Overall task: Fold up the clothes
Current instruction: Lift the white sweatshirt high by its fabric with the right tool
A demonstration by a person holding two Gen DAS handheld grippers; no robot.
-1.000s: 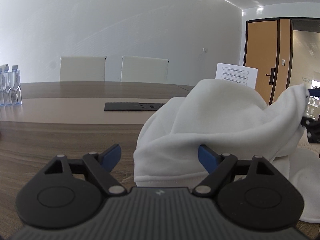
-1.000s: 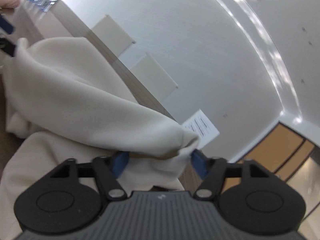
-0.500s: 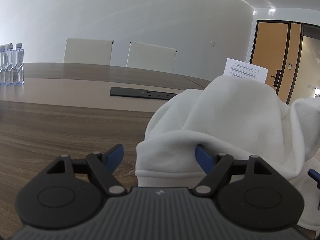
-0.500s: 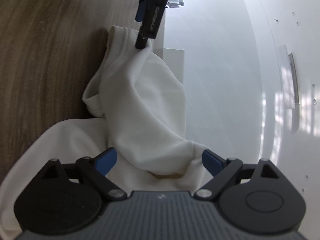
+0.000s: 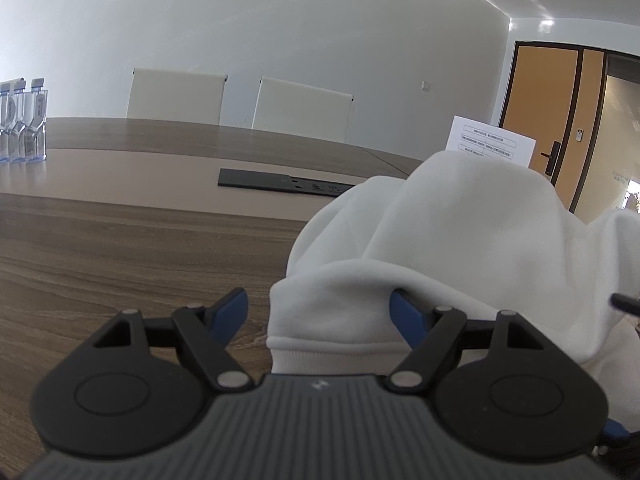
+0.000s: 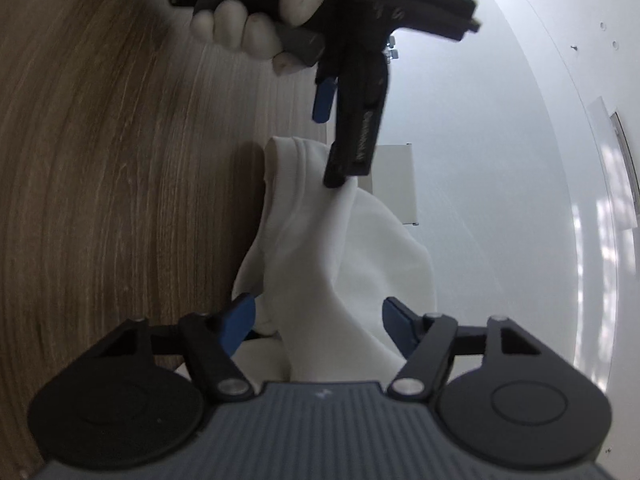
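A white garment [image 5: 460, 232] lies bunched on the wooden table [image 5: 120, 264]. Its ribbed hem [image 5: 328, 350] sits between the fingers of my left gripper [image 5: 316, 298], which stands open. The right blue finger is tucked under a fold and the left one is clear of the cloth. In the right wrist view a white-gloved hand [image 6: 248, 28] holds that left gripper [image 6: 328, 150], one finger poked into the garment's edge [image 6: 296, 152]. My right gripper [image 6: 316, 308] is closing, with a loose fold of the garment [image 6: 340, 264] between its jaws.
Water bottles [image 5: 22, 120] stand at the far left of the table. A black socket panel [image 5: 280, 184] is set into the middle. Two pale chairs [image 5: 176, 94] line the far side. A printed paper sign [image 5: 490, 144] stands behind the garment, an orange door [image 5: 552, 120] beyond.
My right gripper has rolled and sunk toward the table, and its jaws have narrowed round the cloth. The raised right end of the garment has dropped. The left gripper has barely moved.
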